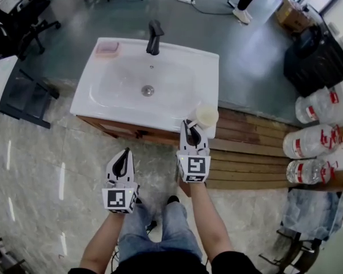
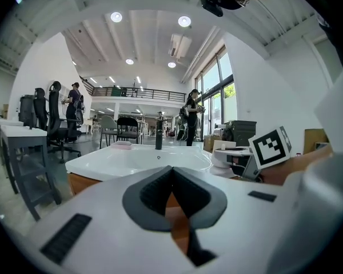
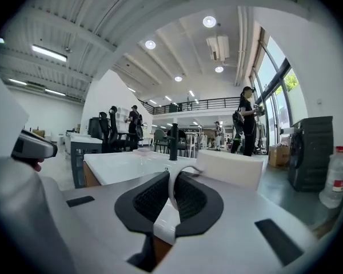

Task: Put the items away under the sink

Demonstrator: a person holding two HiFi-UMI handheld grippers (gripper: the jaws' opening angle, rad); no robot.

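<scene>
While our right gripper (image 1: 189,128) clamps the handle of the white cup (image 1: 206,116) at the sink's (image 1: 103,104) front right corner, our left gripper (image 1: 125,153) hangs shut and empty over marbled floor (image 1: 40,170); water jugs (image 1: 311,141) sit by wooden planks (image 1: 246,164).

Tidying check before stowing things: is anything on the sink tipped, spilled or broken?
Nothing stands out. The mug is upright at the sink's front right corner, its handle in the right gripper.

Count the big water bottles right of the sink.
3, in a row at right: far bottle, middle bottle, near bottle. Others may lie outside the frame.
</scene>
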